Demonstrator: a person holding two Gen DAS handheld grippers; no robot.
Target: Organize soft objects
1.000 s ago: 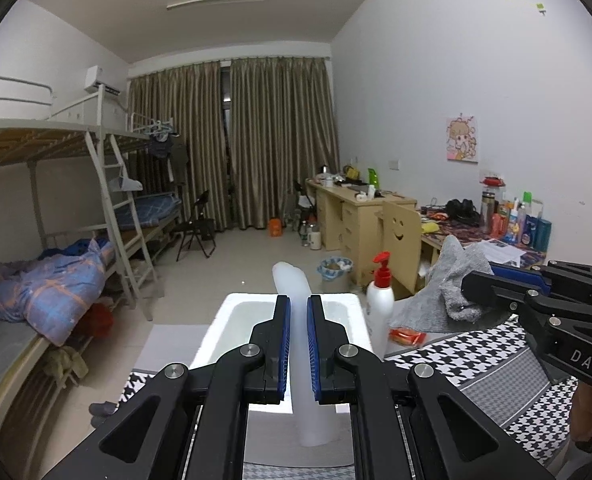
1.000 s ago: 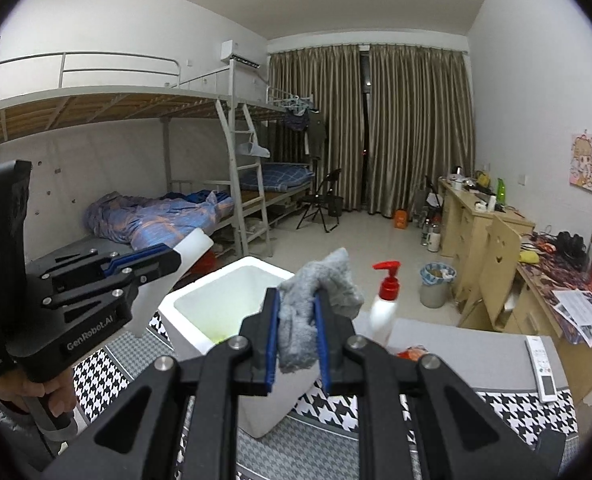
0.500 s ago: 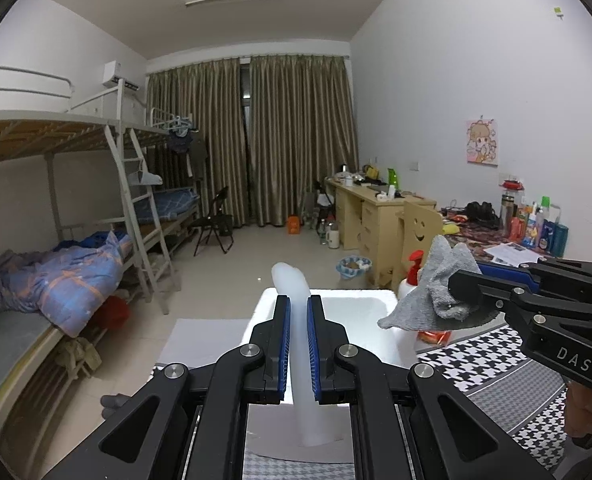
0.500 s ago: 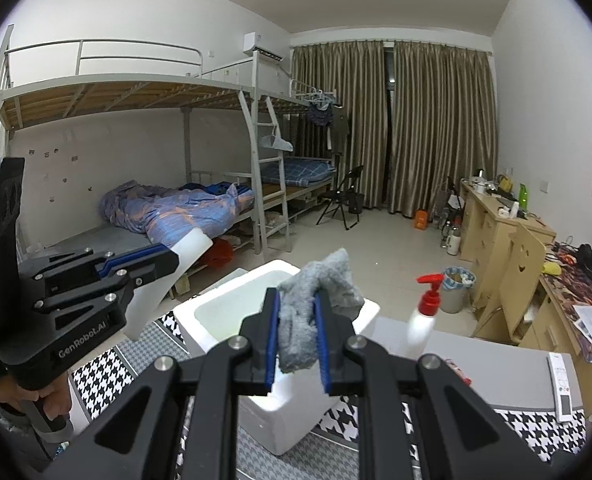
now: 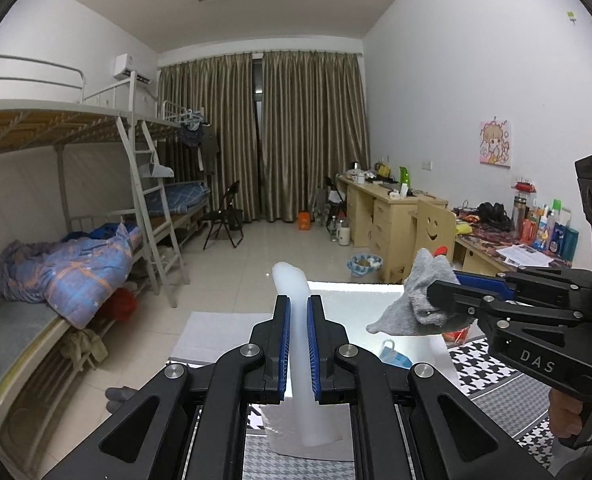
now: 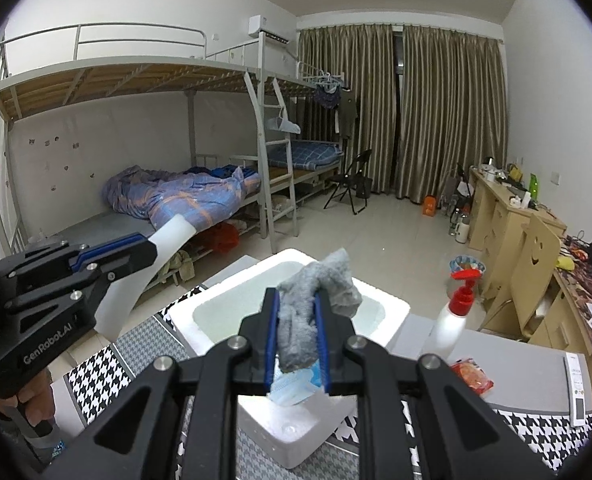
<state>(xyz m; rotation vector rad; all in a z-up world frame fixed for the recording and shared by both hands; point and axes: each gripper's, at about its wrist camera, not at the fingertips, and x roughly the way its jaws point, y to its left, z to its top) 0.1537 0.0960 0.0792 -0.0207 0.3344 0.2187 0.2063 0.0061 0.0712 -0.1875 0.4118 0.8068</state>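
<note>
Right now my left gripper is clamped narrow on a thin white foam sheet that sticks up past the blue pads and curls over at its tip. From the right wrist camera I see that same sheet poking out of the left gripper on the left side, above the houndstooth cloth.

My right gripper is closed on a grey knitted sock — the fabric bunches between the pads and flops over the far fingertip. It hangs over the white foam box, whose open top shows a pale, bare inner wall. Just under the sock, at the box's near edge, lies a light blue face mask.

Beside the box on the right stands a white pump bottle with a red top, and near it an orange packet lies on the grey mat. A white remote sits well off to the right.
</note>
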